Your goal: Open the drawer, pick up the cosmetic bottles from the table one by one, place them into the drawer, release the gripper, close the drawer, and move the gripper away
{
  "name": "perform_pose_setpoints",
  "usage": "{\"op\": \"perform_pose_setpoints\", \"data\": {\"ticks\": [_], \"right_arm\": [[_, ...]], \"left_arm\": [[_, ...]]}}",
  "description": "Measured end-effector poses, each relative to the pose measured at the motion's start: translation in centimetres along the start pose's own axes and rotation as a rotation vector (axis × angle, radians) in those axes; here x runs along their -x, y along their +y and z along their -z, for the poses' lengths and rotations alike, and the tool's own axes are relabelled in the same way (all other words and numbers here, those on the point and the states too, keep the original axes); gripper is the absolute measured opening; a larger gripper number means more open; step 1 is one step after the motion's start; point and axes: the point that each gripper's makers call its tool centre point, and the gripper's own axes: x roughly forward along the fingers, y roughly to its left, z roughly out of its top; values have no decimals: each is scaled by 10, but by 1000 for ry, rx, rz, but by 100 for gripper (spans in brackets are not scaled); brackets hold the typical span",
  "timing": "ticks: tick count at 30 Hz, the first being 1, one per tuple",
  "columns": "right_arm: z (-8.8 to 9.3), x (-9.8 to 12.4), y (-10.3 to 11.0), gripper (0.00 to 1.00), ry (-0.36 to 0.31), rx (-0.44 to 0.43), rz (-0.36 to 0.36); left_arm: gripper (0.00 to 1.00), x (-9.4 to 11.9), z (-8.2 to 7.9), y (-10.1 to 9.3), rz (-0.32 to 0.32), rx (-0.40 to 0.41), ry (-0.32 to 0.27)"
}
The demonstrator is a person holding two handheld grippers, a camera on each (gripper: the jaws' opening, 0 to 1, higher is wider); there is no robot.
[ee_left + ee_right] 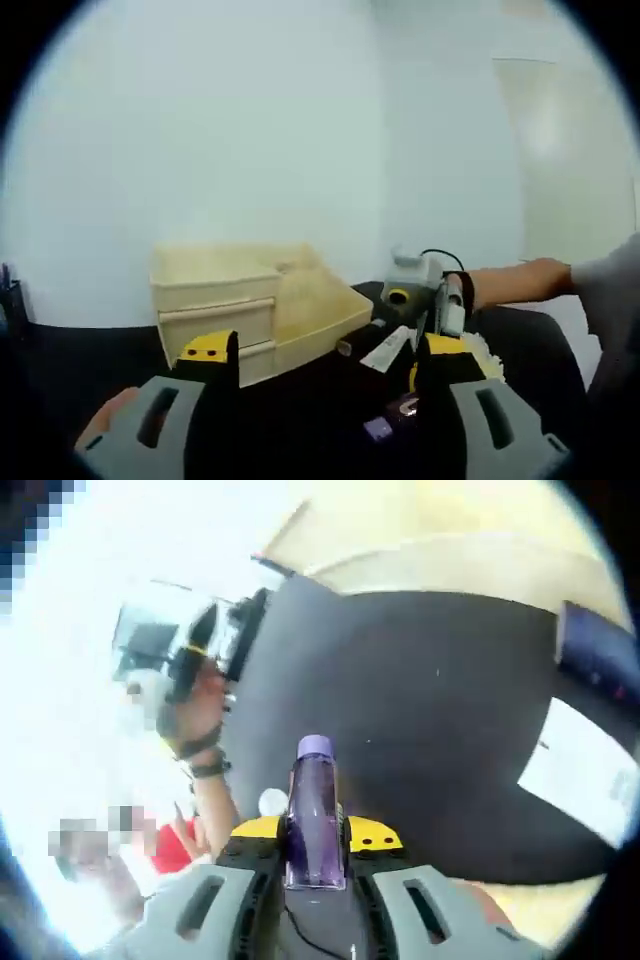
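Note:
A cream drawer unit (215, 300) stands on the black table, with one drawer (315, 300) pulled out to the right. My right gripper (315, 832) is shut on a clear purple bottle (315, 815) with a lilac cap pointing forward. From the left gripper view the right gripper (378, 325) comes in from the right, its dark bottle (358, 338) close to the open drawer's front corner. My left gripper (325, 350) is open and holds nothing, hanging in front of the unit. A white tube (386, 350) and a small purple item (378, 428) lie on the table.
The black mat (430, 700) stretches ahead of the right gripper, bearing a white packet (590, 770) and a dark blue item (600, 650). A hand (195, 715) holds the left gripper (205, 645) at the far left. A pale wall (300, 120) rises behind the unit.

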Motion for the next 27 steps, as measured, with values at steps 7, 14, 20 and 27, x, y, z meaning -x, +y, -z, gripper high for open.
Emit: {"op": "perform_pose_setpoints", "data": {"ticks": [7, 14, 20, 27], "right_arm": [[-18, 34, 21, 18, -195, 49, -108], [-28, 61, 46, 18, -296, 135, -158], [-31, 71, 65, 18, -360, 199, -190], [-50, 72, 73, 18, -439, 179, -239]], "left_arm": [[75, -13, -7, -10, 69, 251, -69], [67, -20, -12, -29, 125, 314, -119], [57, -25, -27, -45, 241, 576, -204], [56, -44, -21, -43, 257, 763, -169]]}}
